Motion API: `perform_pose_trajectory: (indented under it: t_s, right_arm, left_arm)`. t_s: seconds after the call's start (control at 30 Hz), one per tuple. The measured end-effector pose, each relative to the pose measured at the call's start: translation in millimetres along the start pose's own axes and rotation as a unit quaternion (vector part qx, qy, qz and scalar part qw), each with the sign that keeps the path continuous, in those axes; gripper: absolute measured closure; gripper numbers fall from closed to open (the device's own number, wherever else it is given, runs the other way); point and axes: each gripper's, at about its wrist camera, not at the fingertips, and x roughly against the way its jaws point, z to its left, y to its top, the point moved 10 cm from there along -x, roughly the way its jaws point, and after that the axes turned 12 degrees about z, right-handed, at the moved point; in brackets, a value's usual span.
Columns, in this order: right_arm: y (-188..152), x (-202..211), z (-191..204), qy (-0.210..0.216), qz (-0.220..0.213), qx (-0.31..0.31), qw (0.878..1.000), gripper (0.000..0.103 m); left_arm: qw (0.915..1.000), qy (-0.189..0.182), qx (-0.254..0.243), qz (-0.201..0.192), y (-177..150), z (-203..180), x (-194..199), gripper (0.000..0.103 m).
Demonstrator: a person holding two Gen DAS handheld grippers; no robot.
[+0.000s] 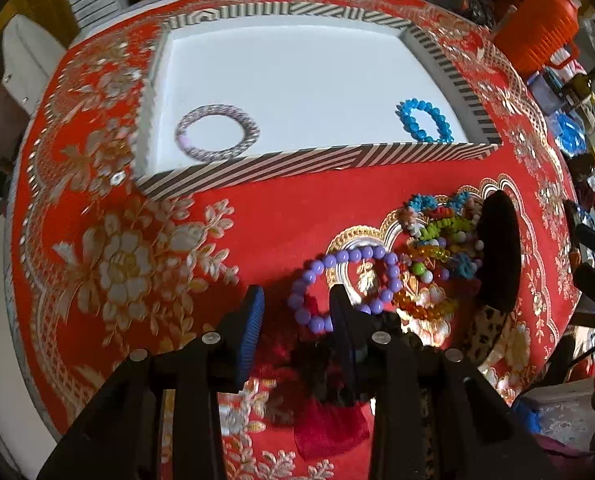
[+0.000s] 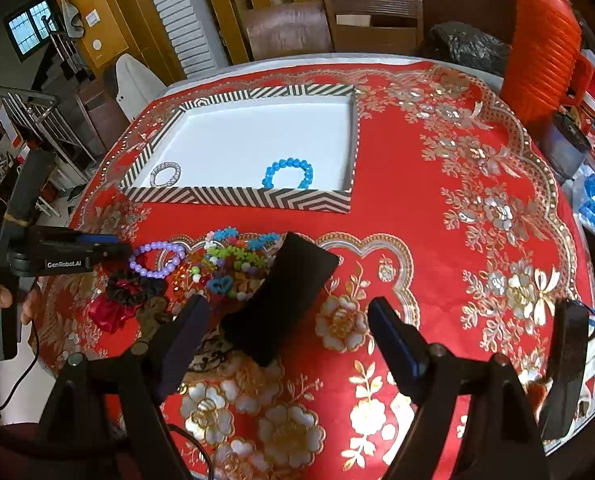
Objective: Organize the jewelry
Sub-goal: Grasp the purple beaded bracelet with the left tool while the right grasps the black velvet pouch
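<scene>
Taking the striped tray (image 2: pixel 239 196) as the landmark, it sits on the red floral tablecloth (image 2: pixel 437 208) and holds two bracelets: one grey woven bangle (image 2: pixel 165 174) in its near left corner and one blue bead bracelet (image 2: pixel 287 174) by its near wall, further right. In front of the tray lies the unsorted jewelry. Leftmost there is one purple bead bracelet (image 1: pixel 343 286), and the left gripper (image 1: pixel 297 316) is at it with jaws parted, the right finger (image 1: pixel 343 320) standing inside the ring and the left finger (image 1: pixel 251 320) outside it, so the beads are straddled and not pinched. Whether either finger touches a bead cannot be told. In the right wrist view the same gripper (image 2: pixel 113 250) reaches in from the left, level with the purple bracelet (image 2: pixel 157 260). Just nearer than that bracelet lie two scrunchies, one dark (image 2: pixel 137 284) and one red (image 2: pixel 109 314). Right of the purple ring is one heap of mixed beads (image 2: pixel 229 262), too tangled to count. One black pouch (image 2: pixel 281 300) lies against the heap's right side, over a leopard-print piece (image 1: pixel 487 336). The right gripper (image 2: pixel 287 336) hovers in front of the tray, wide open and holding nothing, its left finger (image 2: pixel 181 340) just beside the pouch. Beyond the tray's far right stands one orange container (image 2: pixel 545 52).
</scene>
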Motion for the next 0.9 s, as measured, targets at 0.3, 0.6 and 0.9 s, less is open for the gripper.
perform_pose_trajectory:
  t_s: [0.3, 0.6, 0.9]
  right_arm:
    - [14, -41, -14, 0.031, 0.025, -0.046, 0.998, 0.021]
    - [17, -79, -17, 0.067, 0.046, -0.064, 0.995, 0.09]
    - [27, -18, -27, 0.088, -0.01, -0.064, 0.994, 0.097]
  left_arm:
    - [0.9978, 0.032, -0.047, 0.034, 10, -11, -25, 0.084]
    - [0.9982, 0.0, -0.058, 0.015, 14, -24, -25, 0.103]
    - [0.9969, -0.054, -0.038, -0.044, 16, -28, 37, 0.103]
